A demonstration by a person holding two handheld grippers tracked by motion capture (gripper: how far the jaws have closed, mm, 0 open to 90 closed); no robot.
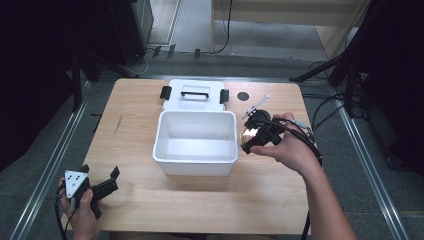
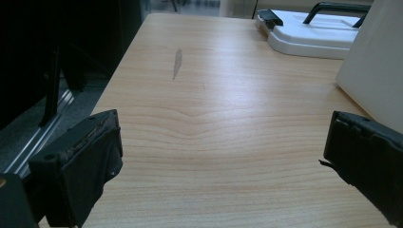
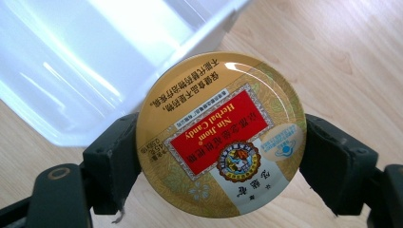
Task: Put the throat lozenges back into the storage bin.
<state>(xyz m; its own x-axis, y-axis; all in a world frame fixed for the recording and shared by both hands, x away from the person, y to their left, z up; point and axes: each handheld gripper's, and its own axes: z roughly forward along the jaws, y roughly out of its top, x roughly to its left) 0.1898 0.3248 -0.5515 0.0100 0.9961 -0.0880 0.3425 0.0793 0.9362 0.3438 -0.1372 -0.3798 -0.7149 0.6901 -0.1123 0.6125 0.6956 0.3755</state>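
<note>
One tin [image 3: 221, 135] is in the work now: a round, gold candy tin with a red label. The right gripper [image 1: 256, 134] holds it by the rim, with both jaws closed on its two opposite sides, as the right gripper view shows. In the high view the tin [image 1: 247, 134] hangs above the table [image 1: 135, 135], just beside the right wall of the white box [image 1: 196, 163], not yet over the opening.

I judge this step as the carry: the tin is picked up and is on its way to the box. The next move calls for bringing it left over the rim, lowering it inside, and only then opening the jaws, so it does not fall on the edge.

The left gripper [image 1: 102, 184] rests near the front left corner of the table. Its jaws stand wide apart with nothing between them.

By count: one tin, one box, one lid [image 1: 195, 97] lying flat behind the box, one small metal tool [image 1: 256, 106] to the right of the lid, one dark round spot [image 1: 243, 96] near it, two grippers.
</note>
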